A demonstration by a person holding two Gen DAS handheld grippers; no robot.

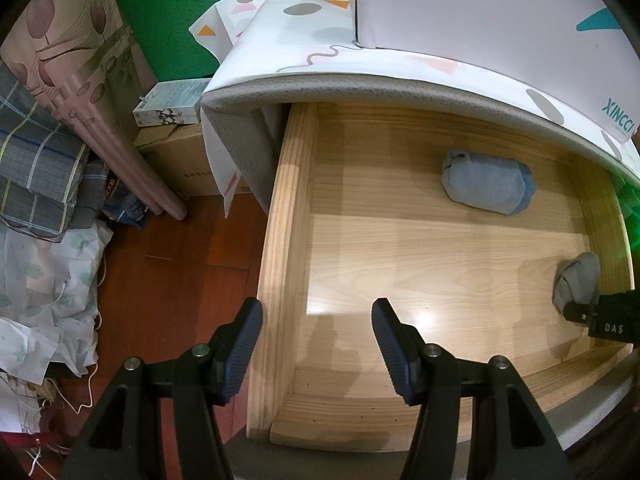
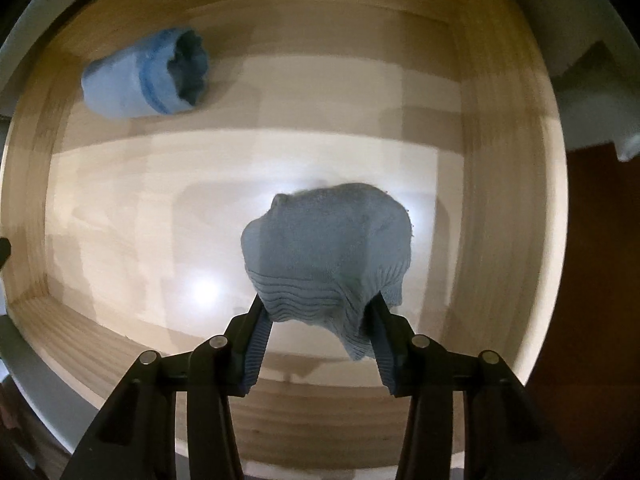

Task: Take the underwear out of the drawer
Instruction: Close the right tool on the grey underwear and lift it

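Observation:
An open wooden drawer (image 1: 280, 240) holds two rolled pieces of underwear. A light blue roll (image 1: 488, 186) lies at the back of the drawer, also seen as the blue roll (image 2: 148, 78) at the upper left in the right wrist view. My right gripper (image 2: 320, 320) points down into the drawer and is shut on a grey-blue bundle (image 2: 328, 248), whose ribbed edge is pinched between the pads. The left wrist view shows that grey bundle (image 1: 576, 284) at the right edge with the right gripper (image 1: 580, 310) on it. My left gripper (image 1: 318, 344) is open and holds nothing, straddling the drawer's left wall.
A patterned cloth (image 1: 320, 52) drapes over the cabinet top above the drawer. Left of the drawer are a cardboard box (image 1: 180, 164), a small printed box (image 1: 168, 104), folded checked bedding (image 1: 36, 168) and white bags (image 1: 48, 300) on the red-brown floor (image 1: 180, 280).

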